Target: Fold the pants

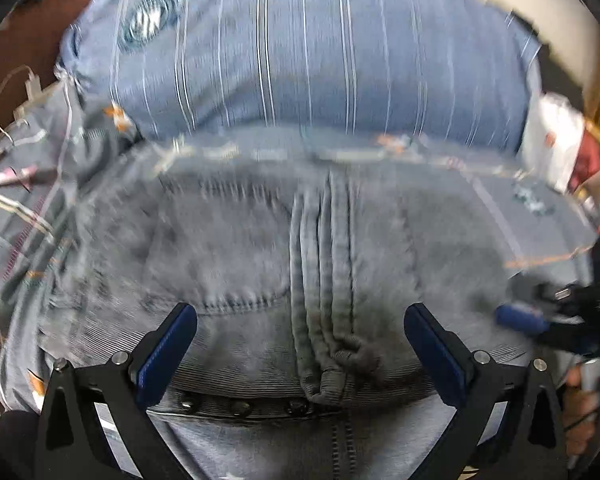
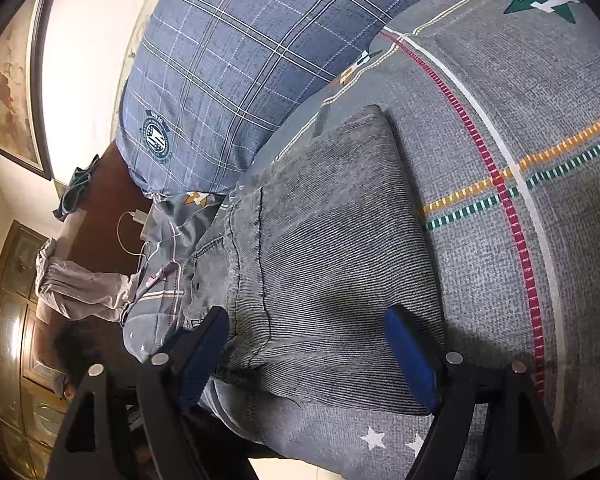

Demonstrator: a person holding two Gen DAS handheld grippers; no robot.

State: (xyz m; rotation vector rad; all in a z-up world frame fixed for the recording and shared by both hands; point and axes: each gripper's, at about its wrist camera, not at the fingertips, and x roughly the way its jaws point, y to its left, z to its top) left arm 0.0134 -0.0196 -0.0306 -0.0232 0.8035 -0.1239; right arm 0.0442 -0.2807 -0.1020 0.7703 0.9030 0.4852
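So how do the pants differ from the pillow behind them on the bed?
The pants are grey ribbed denim with dark stitched seams; the pillow is blue with a plaid of white and dark lines. The pants lie flat and folded on the bedspread; the pillow is plump and carries a round green badge. Both rest on the bed, and neither is held by a gripper.

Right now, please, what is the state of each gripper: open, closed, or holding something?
Left gripper: open, holding nothing, poised over the grey pants.
Right gripper: open, holding nothing, above the grey pants.
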